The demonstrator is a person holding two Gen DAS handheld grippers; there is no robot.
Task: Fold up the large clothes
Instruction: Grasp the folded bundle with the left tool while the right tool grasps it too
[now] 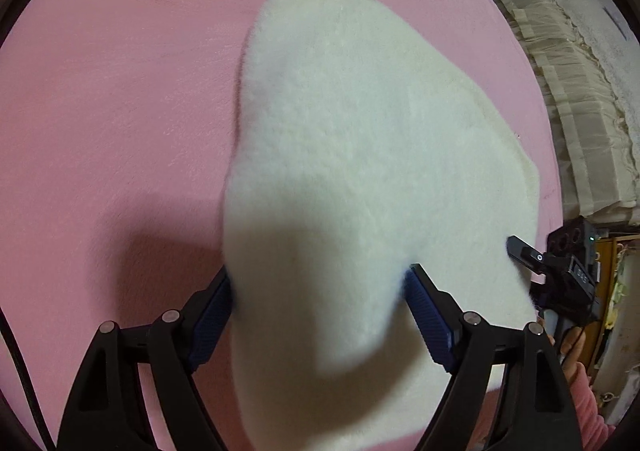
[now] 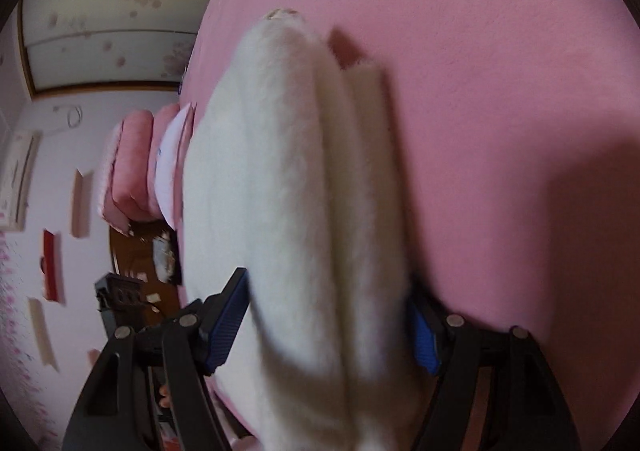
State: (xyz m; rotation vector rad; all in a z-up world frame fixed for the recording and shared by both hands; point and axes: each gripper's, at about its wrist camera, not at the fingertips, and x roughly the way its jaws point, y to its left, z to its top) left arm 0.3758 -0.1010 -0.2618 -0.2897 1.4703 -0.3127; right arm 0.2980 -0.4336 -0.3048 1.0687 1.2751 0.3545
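One white fleece garment (image 1: 352,155) lies on one pink bed surface (image 1: 120,99). Two grippers are present: left gripper (image 1: 320,311), right gripper (image 2: 328,331).
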